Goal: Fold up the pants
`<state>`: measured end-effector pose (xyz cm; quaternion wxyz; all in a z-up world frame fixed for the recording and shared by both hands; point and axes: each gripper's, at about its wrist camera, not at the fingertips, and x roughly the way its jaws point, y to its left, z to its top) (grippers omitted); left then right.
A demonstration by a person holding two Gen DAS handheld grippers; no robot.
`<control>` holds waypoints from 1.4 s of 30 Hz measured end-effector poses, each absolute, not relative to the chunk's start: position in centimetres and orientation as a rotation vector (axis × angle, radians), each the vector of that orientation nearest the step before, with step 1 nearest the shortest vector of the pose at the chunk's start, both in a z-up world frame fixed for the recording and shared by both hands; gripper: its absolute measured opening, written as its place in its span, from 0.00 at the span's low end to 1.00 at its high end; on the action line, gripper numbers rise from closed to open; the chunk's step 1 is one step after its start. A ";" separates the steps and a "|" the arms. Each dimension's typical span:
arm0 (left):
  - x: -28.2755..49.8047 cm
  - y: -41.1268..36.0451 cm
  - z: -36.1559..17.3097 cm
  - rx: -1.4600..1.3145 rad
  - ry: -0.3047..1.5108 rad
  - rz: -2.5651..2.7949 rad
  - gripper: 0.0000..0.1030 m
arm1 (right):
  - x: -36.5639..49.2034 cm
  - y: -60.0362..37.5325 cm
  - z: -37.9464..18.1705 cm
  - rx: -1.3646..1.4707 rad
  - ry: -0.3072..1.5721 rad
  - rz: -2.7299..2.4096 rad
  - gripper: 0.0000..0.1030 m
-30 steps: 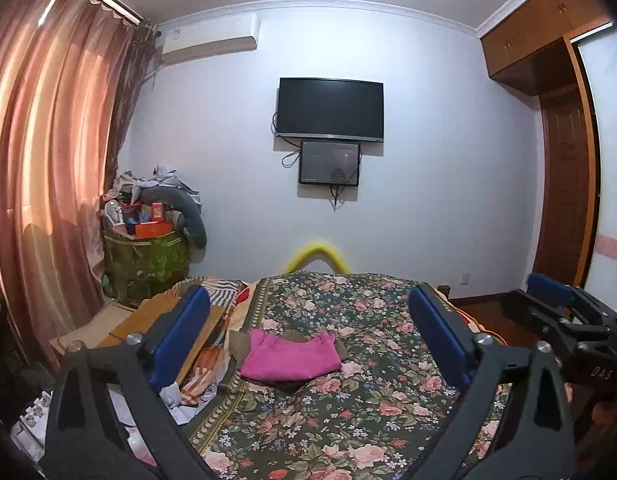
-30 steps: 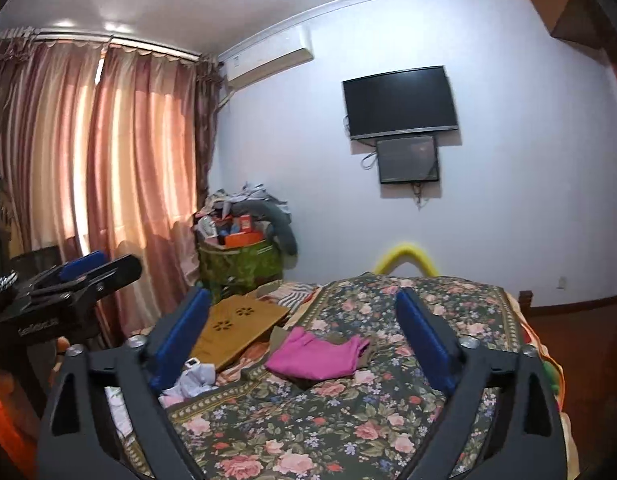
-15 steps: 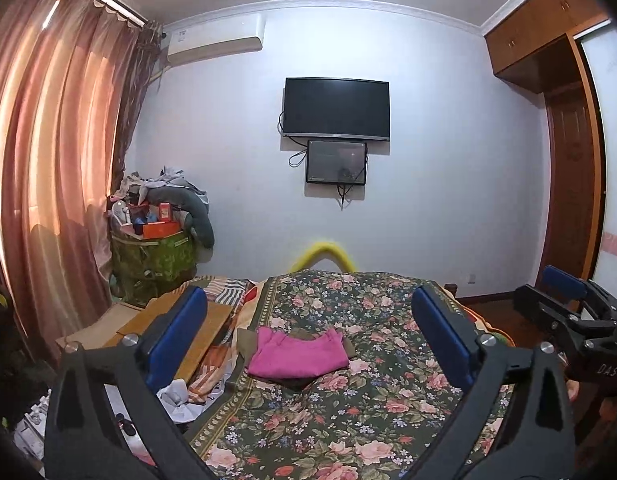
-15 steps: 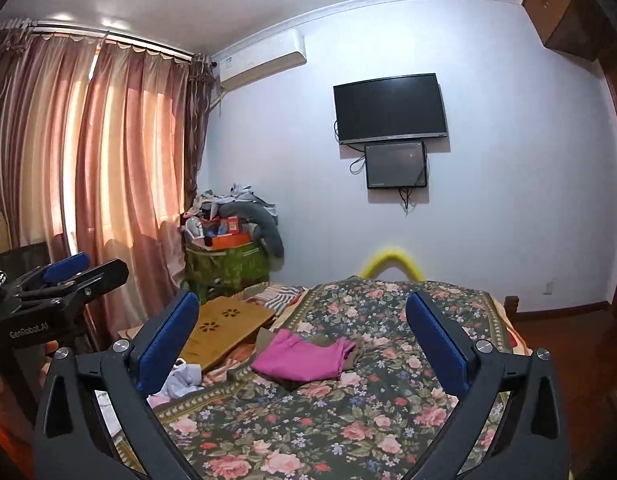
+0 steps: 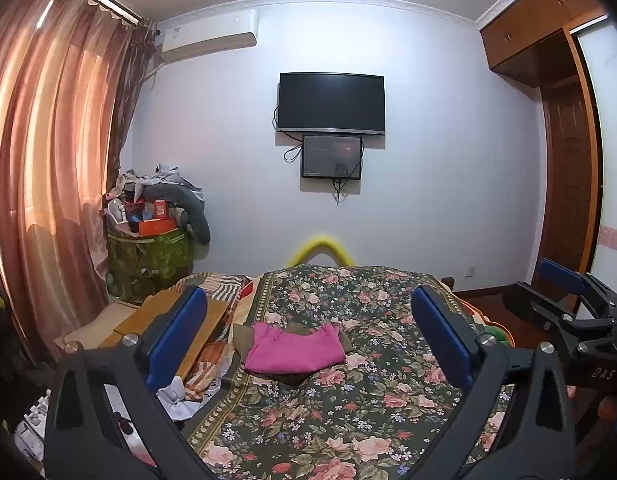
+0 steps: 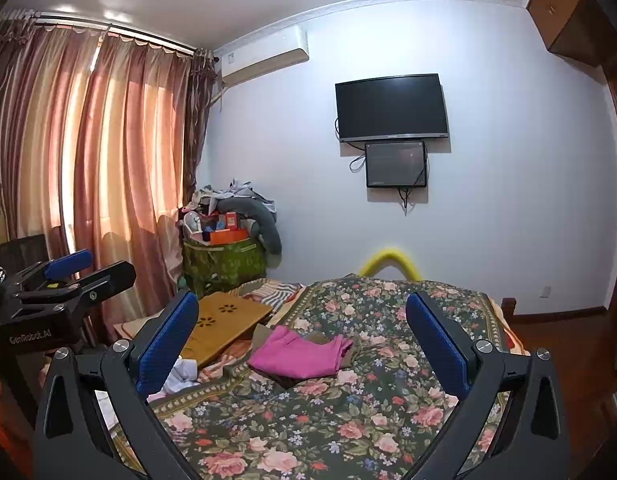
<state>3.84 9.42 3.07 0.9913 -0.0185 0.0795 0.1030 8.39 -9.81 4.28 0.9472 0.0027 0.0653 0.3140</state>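
Observation:
Folded pink pants (image 5: 294, 350) lie on a brown garment on the floral bedspread (image 5: 348, 408), in the far left part of the bed; they also show in the right wrist view (image 6: 300, 354). My left gripper (image 5: 308, 332) is open and empty, held well above and short of the pants. My right gripper (image 6: 302, 332) is open and empty too, at a similar distance. The right gripper appears at the right edge of the left wrist view (image 5: 564, 312), and the left gripper at the left edge of the right wrist view (image 6: 68, 280).
A wooden lap desk (image 6: 224, 324) and loose cloths lie left of the bed. A green basket piled with clutter (image 5: 148, 256) stands by the curtains (image 5: 48, 184). A TV (image 5: 331, 103) hangs on the far wall. A wooden wardrobe (image 5: 564, 184) stands right.
Both grippers have tilted and risen slightly, so the bed and pants sit lower and a bit farther in both views. Both stay open and empty.

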 end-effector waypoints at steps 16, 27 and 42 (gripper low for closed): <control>3.9 9.7 3.2 -0.054 0.160 0.200 1.00 | 8.6 -10.0 4.4 0.009 0.136 0.637 1.00; 4.1 9.7 3.2 -0.058 0.166 0.202 1.00 | 8.8 -10.2 4.5 0.013 0.139 0.633 1.00; 4.4 9.8 3.1 -0.073 0.173 0.171 1.00 | 8.7 -10.3 4.4 0.022 0.148 0.626 1.00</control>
